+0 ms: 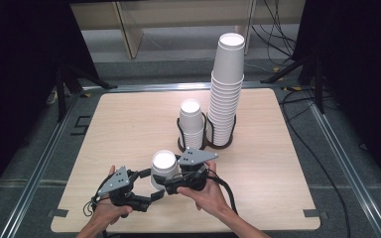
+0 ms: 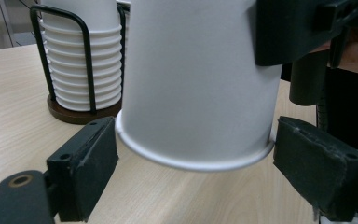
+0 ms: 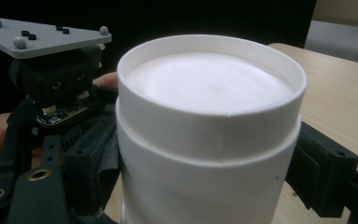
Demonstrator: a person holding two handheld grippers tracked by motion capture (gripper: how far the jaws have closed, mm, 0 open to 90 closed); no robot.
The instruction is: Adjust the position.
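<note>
An upside-down white paper cup (image 1: 163, 161) hangs just above the wooden table (image 1: 129, 124) near its front edge, between my two grippers. My right gripper (image 1: 167, 181) comes in from the right, and in the right gripper view its jaws (image 3: 205, 163) press on both sides of the cup's wall (image 3: 205, 140) below the base. My left gripper (image 1: 151, 186) reaches in from the left. Its pads (image 2: 88, 163) flank the cup's rolled rim (image 2: 196, 161) without squeezing it. One jaw of the right gripper (image 2: 279, 32) lies against the cup's upper wall.
Behind the cup stand two black wire holders on dark bases. One holds a short stack of upside-down cups (image 1: 191, 124), the other a tall stack (image 1: 225, 94). A stack in its holder (image 2: 84, 60) is close behind the held cup. Dark stands and cables surround the table.
</note>
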